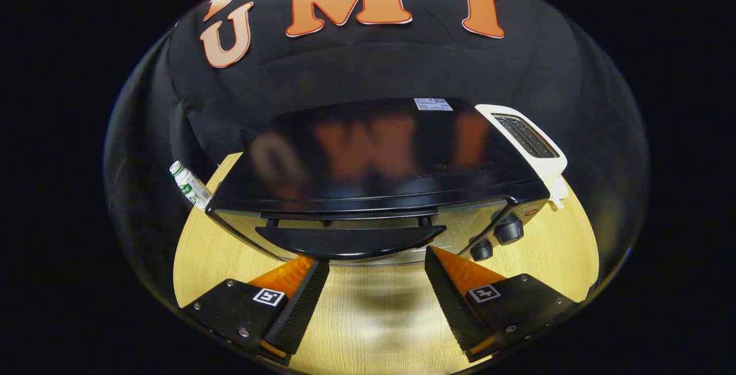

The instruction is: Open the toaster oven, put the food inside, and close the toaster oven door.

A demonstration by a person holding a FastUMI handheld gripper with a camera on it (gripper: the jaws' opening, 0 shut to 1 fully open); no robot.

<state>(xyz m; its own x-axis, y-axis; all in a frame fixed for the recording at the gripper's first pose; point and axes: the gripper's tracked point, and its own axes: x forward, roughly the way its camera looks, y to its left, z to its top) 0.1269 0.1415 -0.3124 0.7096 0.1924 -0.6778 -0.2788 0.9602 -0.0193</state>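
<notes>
Black toaster oven [374,162] sits shut on your bench [368,317]. Your tongs [376,260] gape empty, just before its door handle [351,241].

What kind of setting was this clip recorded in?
Probably a staged recording booth, not a real kitchen: a black cloth wall hangs behind a light wooden table carrying a black toaster oven, door closed, a white toaster and a small white bottle. The tool is open just before the oven's door handle.

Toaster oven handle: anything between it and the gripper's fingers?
Nothing: the open gripper sits just short of the toaster oven handle, with bare wooden table below.
</notes>
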